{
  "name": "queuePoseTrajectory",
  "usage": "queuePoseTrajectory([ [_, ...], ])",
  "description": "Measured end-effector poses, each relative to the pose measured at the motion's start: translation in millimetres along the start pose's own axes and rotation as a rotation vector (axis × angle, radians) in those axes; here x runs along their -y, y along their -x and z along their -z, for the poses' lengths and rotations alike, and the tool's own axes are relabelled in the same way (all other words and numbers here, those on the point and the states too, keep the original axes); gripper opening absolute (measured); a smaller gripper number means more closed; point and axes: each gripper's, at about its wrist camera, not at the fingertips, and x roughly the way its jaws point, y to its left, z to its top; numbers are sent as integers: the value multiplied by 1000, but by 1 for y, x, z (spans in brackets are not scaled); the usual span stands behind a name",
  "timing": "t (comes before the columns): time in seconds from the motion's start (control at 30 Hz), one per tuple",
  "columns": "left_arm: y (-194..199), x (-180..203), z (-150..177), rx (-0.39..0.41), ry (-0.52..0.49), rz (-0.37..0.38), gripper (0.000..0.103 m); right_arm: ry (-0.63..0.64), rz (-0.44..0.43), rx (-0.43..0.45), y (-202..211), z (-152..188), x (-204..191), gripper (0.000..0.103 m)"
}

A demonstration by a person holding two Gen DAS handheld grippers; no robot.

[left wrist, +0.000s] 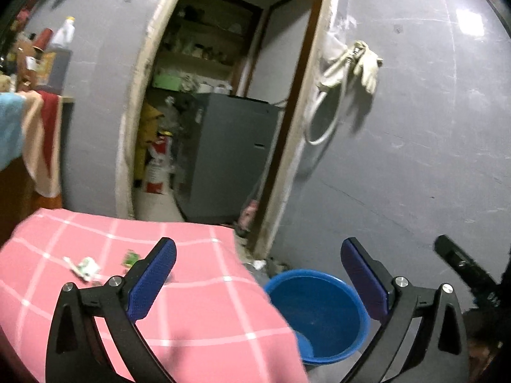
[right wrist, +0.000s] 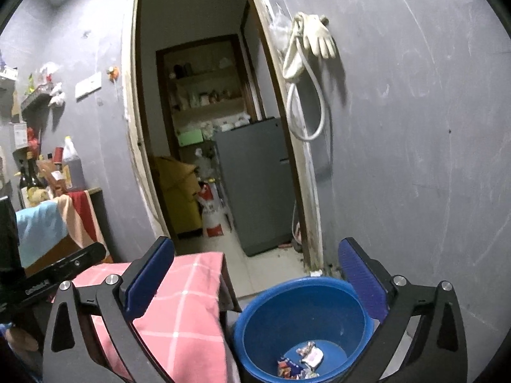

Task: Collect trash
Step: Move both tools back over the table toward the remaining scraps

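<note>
My left gripper (left wrist: 258, 257) is open and empty above the right edge of a table with a pink checked cloth (left wrist: 191, 303). Small wrappers (left wrist: 86, 268) and a green scrap (left wrist: 131, 258) lie on the cloth left of its left finger. A blue bucket (left wrist: 319, 312) stands on the floor beside the table. My right gripper (right wrist: 257, 257) is open and empty above the blue bucket (right wrist: 303, 319), which holds several crumpled wrappers (right wrist: 301, 362) at its bottom. The pink cloth (right wrist: 179, 312) lies to the left.
An open doorway (right wrist: 207, 127) leads to a storeroom with a grey fridge (right wrist: 255, 185) and shelves. A white glove and hose (right wrist: 309, 41) hang on the grey wall. A counter with bottles and towels (right wrist: 48, 191) stands at the left.
</note>
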Motion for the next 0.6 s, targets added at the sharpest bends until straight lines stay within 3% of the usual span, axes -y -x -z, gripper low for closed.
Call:
queuePoseTrajectory([
  [0.37, 48, -36, -5, 89, 24, -105, 101, 61, -59, 125, 22, -5, -39, 103],
  [0.6, 71, -57, -9, 132, 6, -175, 101, 84, -111, 144, 19, -6, -67, 103],
])
